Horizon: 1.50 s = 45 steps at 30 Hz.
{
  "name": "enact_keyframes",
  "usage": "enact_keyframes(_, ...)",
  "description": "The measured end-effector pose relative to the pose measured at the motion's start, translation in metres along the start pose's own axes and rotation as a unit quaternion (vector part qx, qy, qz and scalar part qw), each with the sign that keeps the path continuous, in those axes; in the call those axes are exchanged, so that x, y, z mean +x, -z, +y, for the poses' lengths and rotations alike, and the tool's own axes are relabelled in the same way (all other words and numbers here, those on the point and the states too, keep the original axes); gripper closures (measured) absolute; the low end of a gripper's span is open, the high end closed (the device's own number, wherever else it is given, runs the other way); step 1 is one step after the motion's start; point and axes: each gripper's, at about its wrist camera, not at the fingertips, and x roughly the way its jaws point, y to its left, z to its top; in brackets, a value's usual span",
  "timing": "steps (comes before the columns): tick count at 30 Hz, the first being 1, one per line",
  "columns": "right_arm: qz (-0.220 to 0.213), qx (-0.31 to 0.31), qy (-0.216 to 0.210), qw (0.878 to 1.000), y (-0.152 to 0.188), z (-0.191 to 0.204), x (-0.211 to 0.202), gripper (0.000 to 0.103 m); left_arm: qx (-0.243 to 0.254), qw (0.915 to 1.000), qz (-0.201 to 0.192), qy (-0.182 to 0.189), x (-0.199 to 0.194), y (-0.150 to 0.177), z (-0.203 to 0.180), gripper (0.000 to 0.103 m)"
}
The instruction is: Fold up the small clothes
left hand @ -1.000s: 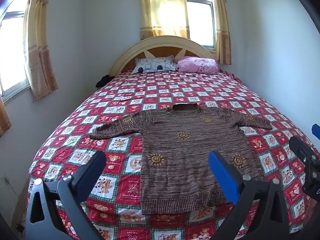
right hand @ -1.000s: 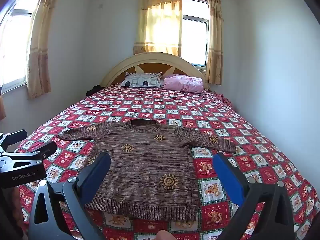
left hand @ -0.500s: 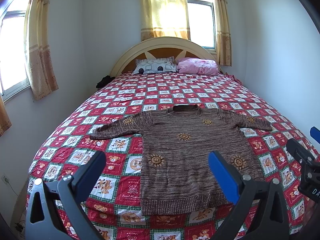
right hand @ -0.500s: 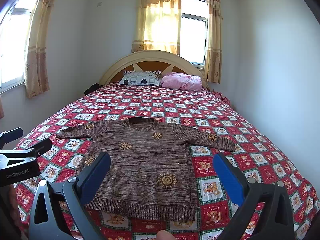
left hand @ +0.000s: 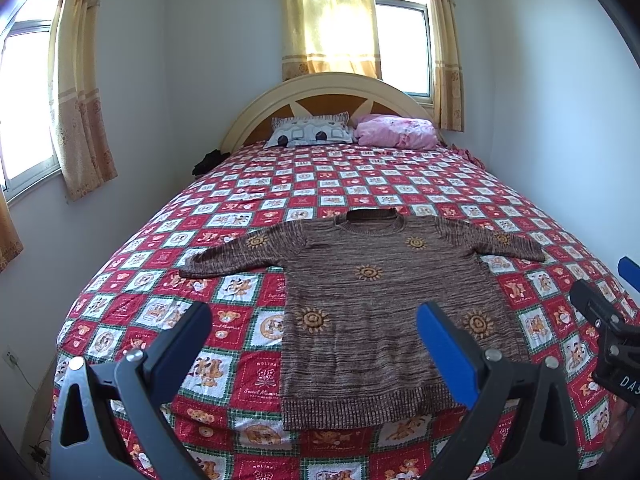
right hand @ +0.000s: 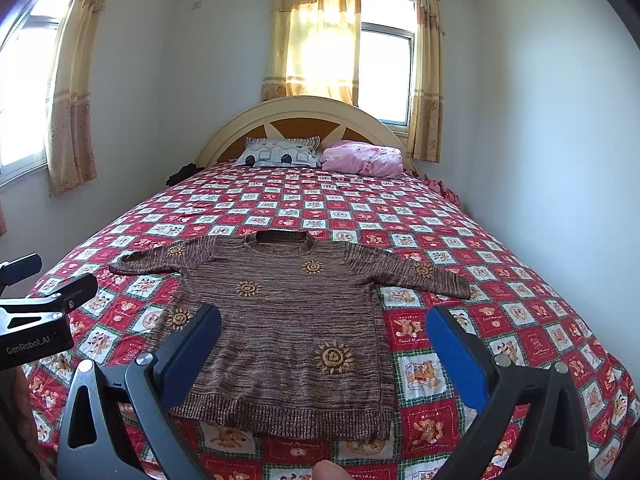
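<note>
Holding a gripper in each hand above the foot of the bed (left hand: 460, 184), we look along both pairs of fingers at the sweater (left hand: 384, 312) spread flat on the red checked bedspread (right hand: 500, 240). Our left gripper (left hand: 312, 340) has its fingers wide apart and grips nothing; our right gripper (right hand: 324, 344) is the same, fingers spread and clear of the cloth. The sweater lies face up near the foot of the bed, neck towards the headboard (right hand: 304, 116), hem nearest us, both sleeves stretched out sideways. In the left view the blue pad covers part of the sweater's lower right side, and in the right view the dark finger hides its lower left corner, so we cannot see the whole hem in either picture. Only the tip of the right gripper shows at the right edge of the left view, cut off by the frame, with part of a label we cannot read in full. At the bottom edge of the right view we see a small rounded bit of skin (right hand: 328, 470), too little to say which finger it is. Two pillows, one grey patterned (left hand: 310, 132) and one pink (left hand: 394, 132), rest against the headboard. A dark heap (left hand: 208, 160) lies at the bed's far left edge; we cannot make out what it is. Yellow curtains (right hand: 316, 36) hang over the window behind.
</note>
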Motion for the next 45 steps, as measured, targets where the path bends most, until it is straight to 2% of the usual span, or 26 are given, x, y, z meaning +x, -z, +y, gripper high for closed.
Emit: enact_keyframes(45, 0.021, 0.000, 0.004, 1.000, 0.008, -0.002, 0.019, 0.001, -0.004, 1.0000, 0.006, 0.003, 0.010, 0.005, -0.001, 0.000)
